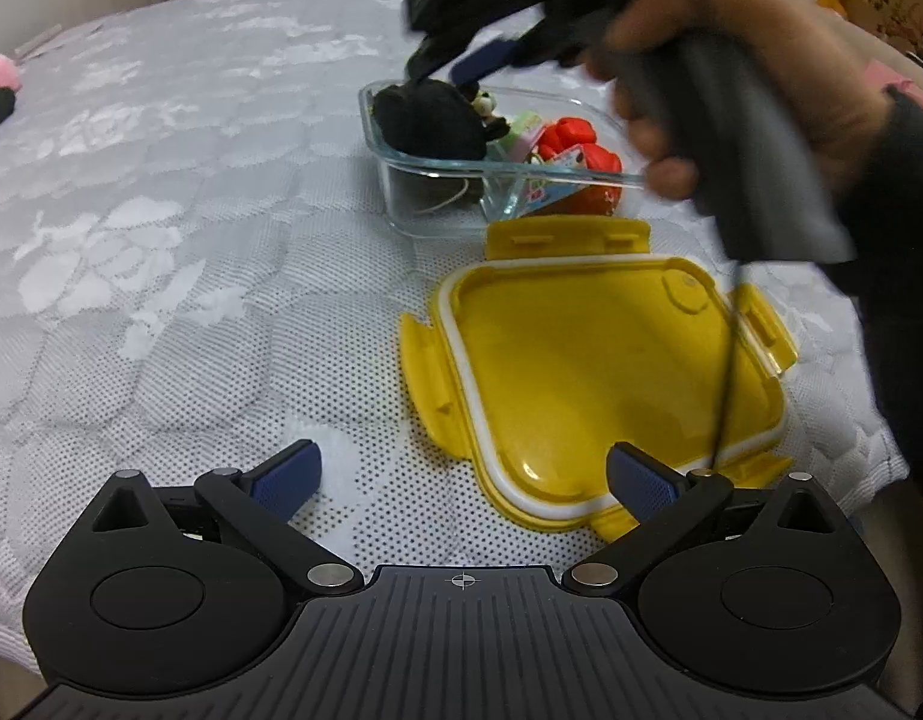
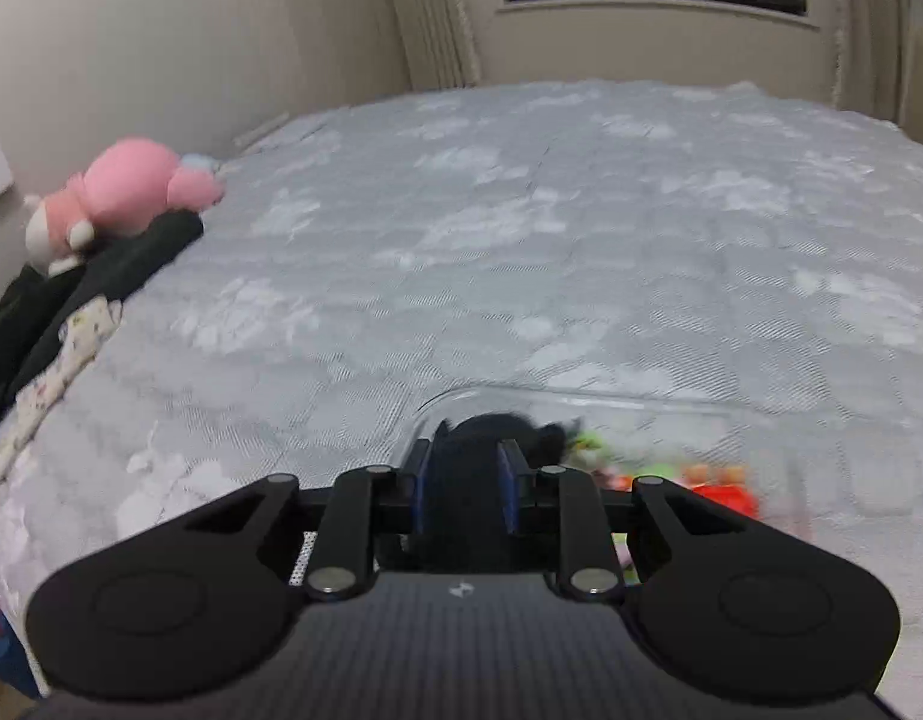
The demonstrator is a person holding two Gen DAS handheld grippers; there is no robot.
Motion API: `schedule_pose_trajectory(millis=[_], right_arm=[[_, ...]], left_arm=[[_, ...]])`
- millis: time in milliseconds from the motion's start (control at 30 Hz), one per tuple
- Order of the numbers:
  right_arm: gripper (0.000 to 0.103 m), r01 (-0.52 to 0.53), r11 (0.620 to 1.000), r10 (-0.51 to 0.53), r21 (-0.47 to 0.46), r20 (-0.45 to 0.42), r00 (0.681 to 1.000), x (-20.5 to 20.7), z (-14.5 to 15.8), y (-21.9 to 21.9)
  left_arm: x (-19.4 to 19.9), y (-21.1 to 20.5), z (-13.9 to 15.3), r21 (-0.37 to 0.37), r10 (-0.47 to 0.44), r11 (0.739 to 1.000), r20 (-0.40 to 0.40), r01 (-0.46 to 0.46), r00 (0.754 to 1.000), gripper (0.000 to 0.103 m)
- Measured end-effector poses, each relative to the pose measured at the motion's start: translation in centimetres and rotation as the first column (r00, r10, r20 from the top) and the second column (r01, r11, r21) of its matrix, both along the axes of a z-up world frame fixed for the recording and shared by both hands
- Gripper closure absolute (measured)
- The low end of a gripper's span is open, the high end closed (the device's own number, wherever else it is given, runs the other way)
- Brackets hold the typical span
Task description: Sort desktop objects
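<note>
We found the left gripper (image 1: 461, 480) hovering low over the pale patterned bedspread (image 1: 161, 240), its blue pads spread wide with nothing between them. The yellow lid (image 1: 587, 378) lay upside down on the cloth just ahead of that gripper, toward 1 o'clock, its white seal ring facing up and its right-hand pad overlapping the lid's near edge in view. Beyond the lid, at about 12 o'clock, stood the clear glass container (image 1: 491, 168), holding a black plush toy (image 1: 428, 120) on its left side and small red and green trinkets (image 1: 572, 150) on its right. A person's hand (image 1: 731, 108) carried the right gripper (image 1: 461, 69) above the container's far left corner. In the right wrist view, that gripper (image 2: 464, 480) had its jaws drawn narrow around the black plush (image 2: 497, 426), pads pressing its sides; the frame was blurred there. A pink stuffed animal (image 2: 131, 186) lay at the bed's edge, toward 10 o'clock from the right gripper, atop dark clothing (image 2: 101, 276).
</note>
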State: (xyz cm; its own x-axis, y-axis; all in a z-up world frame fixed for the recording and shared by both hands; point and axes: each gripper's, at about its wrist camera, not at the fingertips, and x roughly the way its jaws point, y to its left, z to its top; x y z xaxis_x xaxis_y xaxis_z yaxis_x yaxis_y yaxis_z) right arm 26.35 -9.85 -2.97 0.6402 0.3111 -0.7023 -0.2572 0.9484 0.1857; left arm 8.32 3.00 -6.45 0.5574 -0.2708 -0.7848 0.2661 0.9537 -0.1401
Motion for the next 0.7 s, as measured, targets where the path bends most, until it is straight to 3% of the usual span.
schedule_pose_trajectory(millis=[233, 333, 533, 700], right_arm=[[0.081, -0.005, 0.994, -0.002, -0.107, -0.057, 0.998, -0.4, -0.8, 1.4], [0.081, 0.004, 0.997, -0.011, -0.080, -0.090, 0.996, -0.7, -1.1, 0.7], [0.080, 0.025, 0.998, -0.029, -0.064, -0.067, 0.997, -0.3, -1.2, 0.6], [0.079, 0.044, 0.996, -0.045, 0.071, 0.010, 0.999, -3.7, 0.2, -3.3]], left_arm=[[0.1, 0.8, 0.2, -0.019, 0.026, 0.999, 0.007, -0.026, 1.000, 0.000], [0.0, 0.5, 0.3, -0.020, 0.023, 1.000, 0.007, -0.023, 1.000, 0.000], [-0.9, -0.5, 1.2, 0.018, 0.015, 1.000, 0.031, -0.016, 0.999, 0.000], [-1.7, -1.1, 1.7, 0.062, 0.013, 0.998, 0.040, -0.015, 0.999, 0.000]])
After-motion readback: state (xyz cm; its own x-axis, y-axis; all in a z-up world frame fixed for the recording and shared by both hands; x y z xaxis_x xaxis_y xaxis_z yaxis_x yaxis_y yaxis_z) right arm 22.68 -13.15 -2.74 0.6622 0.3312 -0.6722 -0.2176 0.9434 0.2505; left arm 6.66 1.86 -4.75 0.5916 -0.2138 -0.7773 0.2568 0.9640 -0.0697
